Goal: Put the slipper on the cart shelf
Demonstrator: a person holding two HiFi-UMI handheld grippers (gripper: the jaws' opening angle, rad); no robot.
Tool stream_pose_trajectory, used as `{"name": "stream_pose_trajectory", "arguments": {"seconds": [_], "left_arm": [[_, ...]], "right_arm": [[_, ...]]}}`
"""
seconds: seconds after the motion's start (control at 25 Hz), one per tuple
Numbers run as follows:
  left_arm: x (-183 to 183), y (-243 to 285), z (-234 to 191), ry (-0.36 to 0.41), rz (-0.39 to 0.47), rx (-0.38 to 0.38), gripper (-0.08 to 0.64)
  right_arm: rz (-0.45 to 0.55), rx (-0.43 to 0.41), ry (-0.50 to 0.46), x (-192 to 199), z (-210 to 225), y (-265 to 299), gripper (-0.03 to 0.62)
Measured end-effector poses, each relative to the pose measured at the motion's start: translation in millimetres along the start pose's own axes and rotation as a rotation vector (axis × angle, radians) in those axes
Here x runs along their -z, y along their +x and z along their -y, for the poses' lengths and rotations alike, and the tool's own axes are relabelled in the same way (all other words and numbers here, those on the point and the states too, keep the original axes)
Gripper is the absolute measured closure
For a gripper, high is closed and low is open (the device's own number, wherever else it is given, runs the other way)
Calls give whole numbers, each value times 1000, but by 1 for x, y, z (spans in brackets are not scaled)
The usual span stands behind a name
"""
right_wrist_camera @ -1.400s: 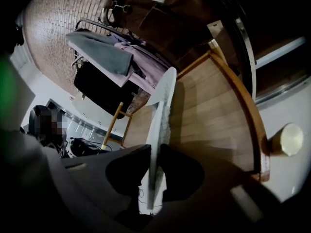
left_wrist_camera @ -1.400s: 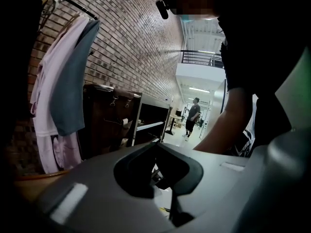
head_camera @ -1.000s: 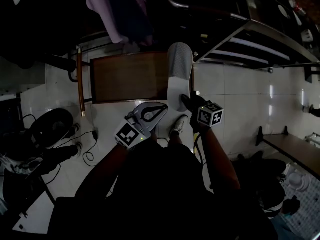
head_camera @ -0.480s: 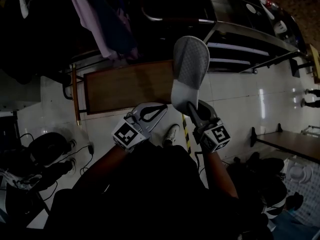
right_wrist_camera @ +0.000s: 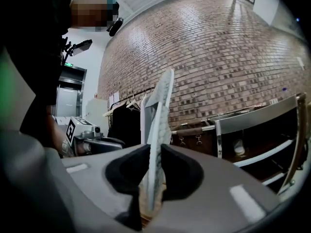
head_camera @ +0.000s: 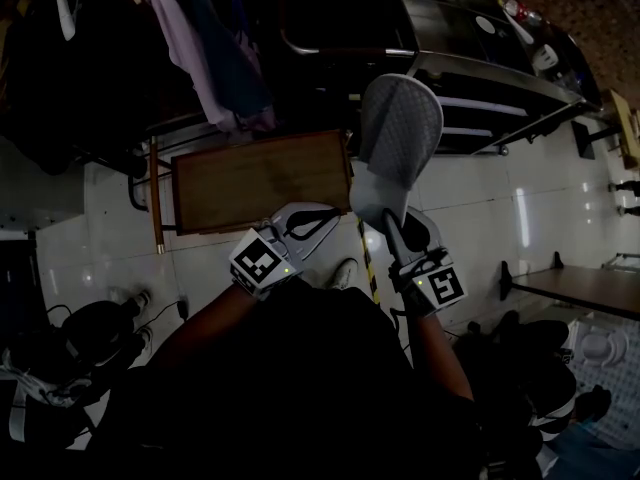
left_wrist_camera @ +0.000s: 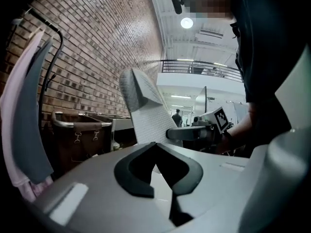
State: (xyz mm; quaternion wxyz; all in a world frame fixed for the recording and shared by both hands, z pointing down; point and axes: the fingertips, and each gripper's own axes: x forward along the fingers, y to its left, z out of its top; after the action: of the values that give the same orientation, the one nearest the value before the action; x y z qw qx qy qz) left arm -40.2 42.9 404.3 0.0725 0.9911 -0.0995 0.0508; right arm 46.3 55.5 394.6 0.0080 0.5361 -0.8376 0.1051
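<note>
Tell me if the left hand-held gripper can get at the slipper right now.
Probably yes. The slipper, clamped by the right hand-held gripper, stands just beside the left hand-held gripper with nothing between them; the left's shut jaws must open first.

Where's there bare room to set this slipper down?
The brown tabletop below the hanging clothes is bare. The cart's lower shelves beside the slipper look mostly open; the cart's top is crowded with small items.
</note>
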Motion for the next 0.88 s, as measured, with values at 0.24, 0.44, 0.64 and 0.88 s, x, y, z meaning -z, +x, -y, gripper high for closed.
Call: {"name": "stream_pose_trajectory", "arguments": {"seconds": [0.24,0.44,0.64,0.88], "left_arm": [[-6,-2,3,2,36,20,560],[-7,1,4,-2,30,16,558],[-11,7,7,-10,25,15,559],[-4,22,12,2,8,2,558]], "right_arm": [[5,-12,1,-3,-8,0,528],[0,-10,8,-3,-5,-5,528],[-2,-11,30,1,1,-11,528],[-21,22,143,23,35,-31,528]]}}
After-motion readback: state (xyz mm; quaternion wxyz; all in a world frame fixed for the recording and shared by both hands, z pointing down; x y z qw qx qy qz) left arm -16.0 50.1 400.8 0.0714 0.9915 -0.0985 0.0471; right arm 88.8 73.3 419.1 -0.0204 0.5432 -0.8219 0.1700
